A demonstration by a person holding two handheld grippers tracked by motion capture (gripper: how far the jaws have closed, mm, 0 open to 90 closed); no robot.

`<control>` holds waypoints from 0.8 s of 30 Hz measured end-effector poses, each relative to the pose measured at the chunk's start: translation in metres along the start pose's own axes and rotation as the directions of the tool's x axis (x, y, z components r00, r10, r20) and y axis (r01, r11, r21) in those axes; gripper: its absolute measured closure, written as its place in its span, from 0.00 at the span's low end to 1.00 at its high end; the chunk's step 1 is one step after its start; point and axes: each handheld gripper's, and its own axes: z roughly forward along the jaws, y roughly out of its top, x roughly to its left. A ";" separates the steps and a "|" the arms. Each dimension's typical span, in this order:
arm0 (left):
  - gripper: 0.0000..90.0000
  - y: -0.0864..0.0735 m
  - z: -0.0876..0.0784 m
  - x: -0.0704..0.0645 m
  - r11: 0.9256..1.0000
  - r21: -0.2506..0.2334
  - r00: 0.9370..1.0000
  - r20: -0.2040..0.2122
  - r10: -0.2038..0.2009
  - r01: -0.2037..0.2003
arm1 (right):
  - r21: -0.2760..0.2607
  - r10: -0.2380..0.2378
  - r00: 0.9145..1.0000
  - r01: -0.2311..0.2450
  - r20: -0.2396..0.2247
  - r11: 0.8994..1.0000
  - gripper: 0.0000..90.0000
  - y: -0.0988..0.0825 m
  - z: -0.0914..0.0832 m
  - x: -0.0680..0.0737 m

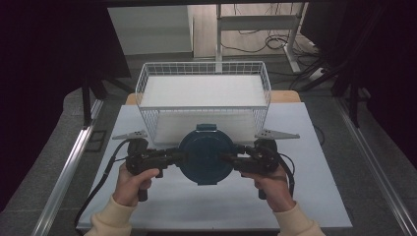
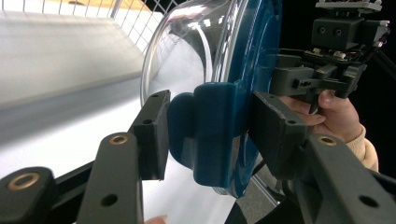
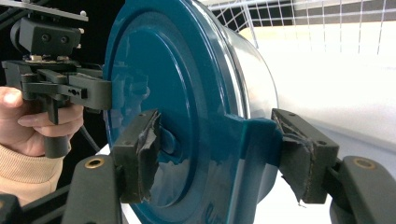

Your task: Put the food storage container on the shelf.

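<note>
Round clear container with dark blue lid (image 1: 205,156), frame centre, before white wire basket (image 1: 147,78): left gripper (image 1: 181,156) and right gripper (image 1: 225,157) each clamped on a lid latch.

Container's (image 1: 205,156) contents hidden under blue lid from above. In left gripper view, clear bowl (image 2: 187,51) cut off at top edge, inside too glared to tell. Basket's (image 1: 204,78) near wall partly hidden behind container. Tabletop's (image 1: 295,196) near edge cut off.
</note>
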 end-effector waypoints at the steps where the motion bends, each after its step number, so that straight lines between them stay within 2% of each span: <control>1: 0.55 0.006 -0.001 -0.001 1.000 -0.003 1.000 -0.001 0.007 -0.007 | -0.001 0.000 1.000 0.000 0.000 1.000 0.39 0.003 0.000 0.000; 8: 0.55 0.031 -0.005 -0.002 1.000 -0.011 1.000 -0.004 0.030 -0.030 | -0.016 -0.009 1.000 0.009 -0.002 1.000 0.39 0.025 0.001 0.000; 11: 0.55 0.037 -0.007 -0.003 0.999 -0.016 0.999 -0.005 0.037 -0.037 | -0.025 -0.014 1.000 0.014 -0.003 1.000 0.39 0.032 0.001 0.000; 17: 0.55 0.062 -0.010 -0.004 0.998 -0.033 0.999 -0.004 0.052 -0.052 | -0.038 -0.033 0.999 0.033 0.003 0.999 0.39 0.058 0.001 0.002; 24: 0.55 0.080 -0.012 -0.005 0.997 -0.043 0.998 -0.008 0.069 -0.069 | -0.044 -0.043 0.999 0.043 0.005 0.998 0.39 0.077 0.001 0.002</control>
